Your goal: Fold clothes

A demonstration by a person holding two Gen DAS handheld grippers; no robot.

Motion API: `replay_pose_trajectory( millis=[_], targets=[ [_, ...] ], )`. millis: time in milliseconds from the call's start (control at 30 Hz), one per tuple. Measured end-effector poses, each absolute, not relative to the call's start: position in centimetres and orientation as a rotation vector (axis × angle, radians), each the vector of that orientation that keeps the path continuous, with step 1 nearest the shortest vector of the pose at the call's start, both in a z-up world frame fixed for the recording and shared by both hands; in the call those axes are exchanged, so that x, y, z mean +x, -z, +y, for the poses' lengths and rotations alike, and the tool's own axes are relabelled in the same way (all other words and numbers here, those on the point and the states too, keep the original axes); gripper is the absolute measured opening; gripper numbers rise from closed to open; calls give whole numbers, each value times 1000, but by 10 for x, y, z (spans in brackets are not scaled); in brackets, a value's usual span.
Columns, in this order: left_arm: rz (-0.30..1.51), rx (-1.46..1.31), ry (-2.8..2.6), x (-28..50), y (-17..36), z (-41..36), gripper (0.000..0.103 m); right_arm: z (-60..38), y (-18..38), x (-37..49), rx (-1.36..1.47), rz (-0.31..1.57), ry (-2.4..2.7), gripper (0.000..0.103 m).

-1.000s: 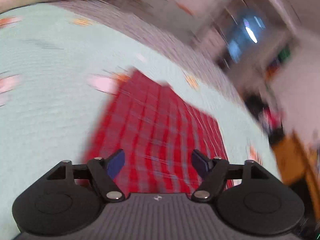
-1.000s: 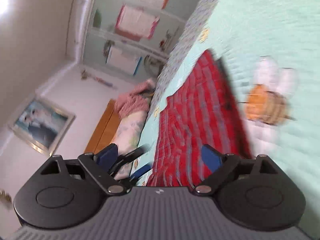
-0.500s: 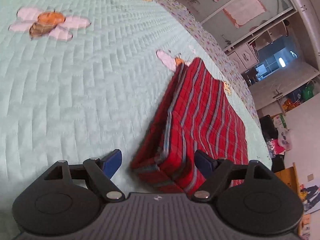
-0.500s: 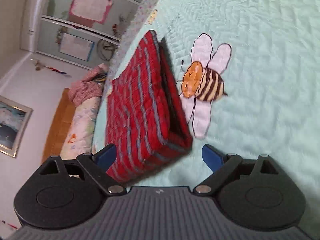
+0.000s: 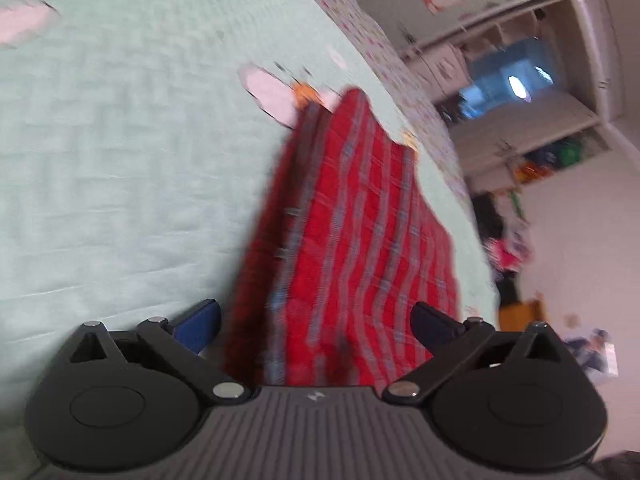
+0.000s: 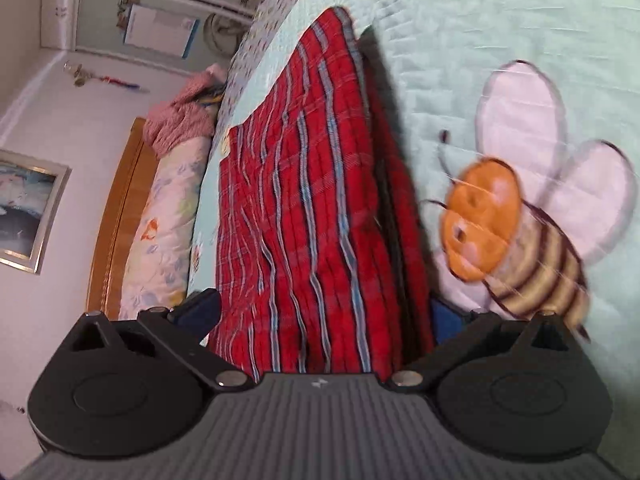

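Each camera sits just behind its own gripper, looking forward and slightly down along the fingers, very close over the bed. The left wrist view faces shelves at upper right; the right wrist view faces the headboard at left. Both share the folded red plaid cloth on the green quilt.

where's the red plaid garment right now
The folded red plaid garment lies on the mint quilted bedspread, filling the centre of both wrist views. In the right wrist view the appliqué bee sits just to its right, the pillow to its left.
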State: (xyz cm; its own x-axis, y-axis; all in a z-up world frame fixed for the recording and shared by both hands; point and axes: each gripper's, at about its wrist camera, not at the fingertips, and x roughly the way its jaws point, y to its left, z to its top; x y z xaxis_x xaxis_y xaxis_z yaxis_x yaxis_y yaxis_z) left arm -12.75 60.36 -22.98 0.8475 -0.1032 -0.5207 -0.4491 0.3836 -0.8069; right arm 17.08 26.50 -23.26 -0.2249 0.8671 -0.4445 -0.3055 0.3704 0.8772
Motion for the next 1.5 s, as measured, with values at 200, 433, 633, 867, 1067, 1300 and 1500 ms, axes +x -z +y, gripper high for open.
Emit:
replay_pose_trajectory(
  millis=[200, 433, 633, 867, 1067, 1300, 1500],
  targets=[
    [583, -1231, -32, -110, 239, 609, 103, 275, 237, 178, 646, 1408, -1300, 103],
    [673, -1073, -125, -118, 233, 598, 35, 266, 236, 171, 556, 1343, -1311, 60],
    [641, -1023, -165, -121, 210, 581, 22, 262, 234, 168, 587, 1340, -1271, 38],
    [600, -1115, -44, -155, 182, 552, 21, 228, 217, 147, 672, 1365, -1353, 37],
    [664, -1170, -83, -231, 196, 496, 22, 157, 225, 93, 705, 1431, -1327, 37],
    [622, -1066, -372, -265, 198, 463, 50, 107, 245, 44, 741, 1321, -1138, 44],
    [478, -1099, -571, -301, 173, 454, 64, 66, 219, 25, 847, 1185, -997, 75]
  ],
)
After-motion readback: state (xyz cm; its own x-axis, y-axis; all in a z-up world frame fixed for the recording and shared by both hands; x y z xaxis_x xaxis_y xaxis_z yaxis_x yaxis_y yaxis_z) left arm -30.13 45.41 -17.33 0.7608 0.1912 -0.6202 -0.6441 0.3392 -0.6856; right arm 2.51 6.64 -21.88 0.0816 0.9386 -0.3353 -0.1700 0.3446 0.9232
